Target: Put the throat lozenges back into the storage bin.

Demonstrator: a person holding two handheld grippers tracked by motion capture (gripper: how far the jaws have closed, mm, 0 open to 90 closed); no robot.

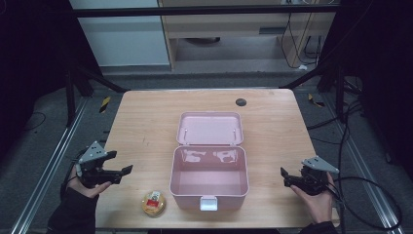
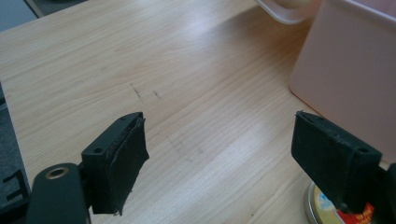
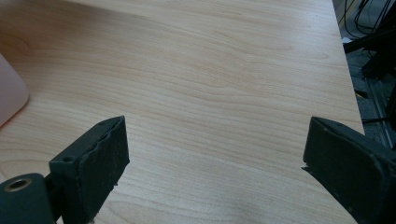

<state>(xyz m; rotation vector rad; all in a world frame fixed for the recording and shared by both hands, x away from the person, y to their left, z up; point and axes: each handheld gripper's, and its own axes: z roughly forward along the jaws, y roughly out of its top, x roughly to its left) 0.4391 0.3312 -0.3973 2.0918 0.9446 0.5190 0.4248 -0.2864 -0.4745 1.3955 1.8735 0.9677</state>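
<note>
A pink plastic box (image 1: 209, 183) stands open in the middle of the wooden table (image 1: 146, 122), its lid (image 1: 210, 128) laid back flat behind it and its inside bare. A small round tin (image 1: 154, 203) with a yellow and red label lies at the front, left of the box. My left gripper (image 1: 122, 163) hovers at the table's left edge, open, with nothing between its jaws; in the left gripper view the box wall (image 2: 345, 70) and the tin (image 2: 322, 210) sit at the right. My right gripper (image 1: 283, 177) is held at the right edge, open and empty.
A dark round cable hole (image 1: 240, 102) sits near the table's far edge. Black frame bars and cables run on the grey floor around the table. Bare wood lies on both sides of the box.
</note>
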